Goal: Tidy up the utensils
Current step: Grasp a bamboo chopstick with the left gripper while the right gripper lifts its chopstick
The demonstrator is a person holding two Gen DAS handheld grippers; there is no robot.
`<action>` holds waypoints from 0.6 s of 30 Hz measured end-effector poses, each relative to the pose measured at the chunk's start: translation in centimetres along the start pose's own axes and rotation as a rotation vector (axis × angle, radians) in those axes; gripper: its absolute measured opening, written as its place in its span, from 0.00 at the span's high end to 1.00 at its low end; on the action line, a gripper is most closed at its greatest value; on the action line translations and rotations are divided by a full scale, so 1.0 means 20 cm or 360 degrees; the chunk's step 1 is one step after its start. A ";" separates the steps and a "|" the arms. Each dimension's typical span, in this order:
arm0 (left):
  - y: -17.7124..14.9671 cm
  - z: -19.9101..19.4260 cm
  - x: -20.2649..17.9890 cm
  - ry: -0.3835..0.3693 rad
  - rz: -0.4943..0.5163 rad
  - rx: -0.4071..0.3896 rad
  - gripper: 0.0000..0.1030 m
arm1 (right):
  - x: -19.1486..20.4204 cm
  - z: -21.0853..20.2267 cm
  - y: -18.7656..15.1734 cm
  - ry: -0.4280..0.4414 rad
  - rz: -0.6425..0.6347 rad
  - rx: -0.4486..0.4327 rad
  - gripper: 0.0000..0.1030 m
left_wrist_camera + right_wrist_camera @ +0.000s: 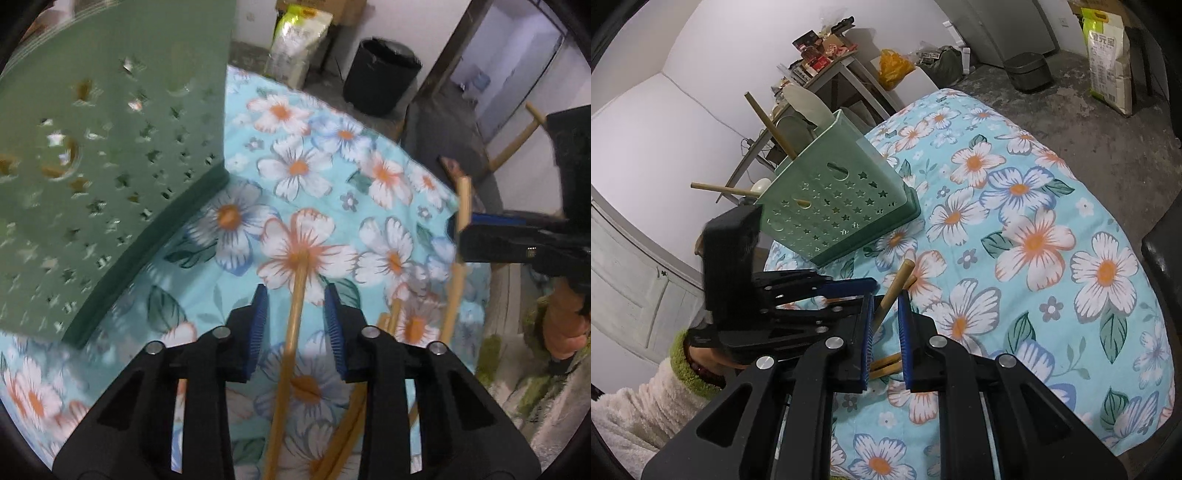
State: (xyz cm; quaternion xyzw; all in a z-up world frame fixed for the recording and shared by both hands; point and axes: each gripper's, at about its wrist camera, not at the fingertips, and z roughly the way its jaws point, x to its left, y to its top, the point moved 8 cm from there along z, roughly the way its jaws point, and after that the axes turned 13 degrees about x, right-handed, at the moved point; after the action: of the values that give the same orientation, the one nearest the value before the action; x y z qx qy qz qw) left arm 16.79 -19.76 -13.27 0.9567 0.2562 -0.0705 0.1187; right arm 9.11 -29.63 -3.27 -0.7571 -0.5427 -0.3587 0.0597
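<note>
From the left wrist, the left gripper (295, 295) straddled a bamboo chopstick (291, 332) on the flowered blue counter (332, 155), jaws not touching it, beside the green star-punched plastic utensil basket (110, 147). From the right wrist, the right gripper (886, 306) clenched another tilted chopstick (892, 291).
</note>
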 end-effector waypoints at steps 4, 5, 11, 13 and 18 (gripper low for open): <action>0.02 0.05 0.01 0.0011 0.0006 0.0046 0.82 | -0.01 0.01 0.00 -0.0002 0.0009 0.0008 0.87; 0.03 0.06 0.01 0.0016 0.0007 0.0045 0.85 | -0.01 0.01 0.00 -0.0004 0.0012 0.0011 0.87; 0.06 0.05 0.02 0.0036 -0.0061 0.0012 0.95 | -0.01 0.01 0.01 -0.0007 0.0019 0.0009 0.87; 0.07 0.02 0.02 0.0049 -0.0065 -0.0018 0.95 | -0.01 0.00 0.01 -0.0010 0.0014 0.0006 0.87; 0.05 -0.11 0.02 0.0094 -0.0094 -0.0122 0.95 | 0.01 -0.01 0.01 -0.0012 -0.0004 -0.0010 0.87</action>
State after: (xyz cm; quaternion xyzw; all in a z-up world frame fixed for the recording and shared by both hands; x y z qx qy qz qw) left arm 17.82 -19.87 -10.95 0.9452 0.2902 -0.0358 0.1456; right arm 9.21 -29.60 -2.89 -0.7581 -0.5427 -0.3574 0.0550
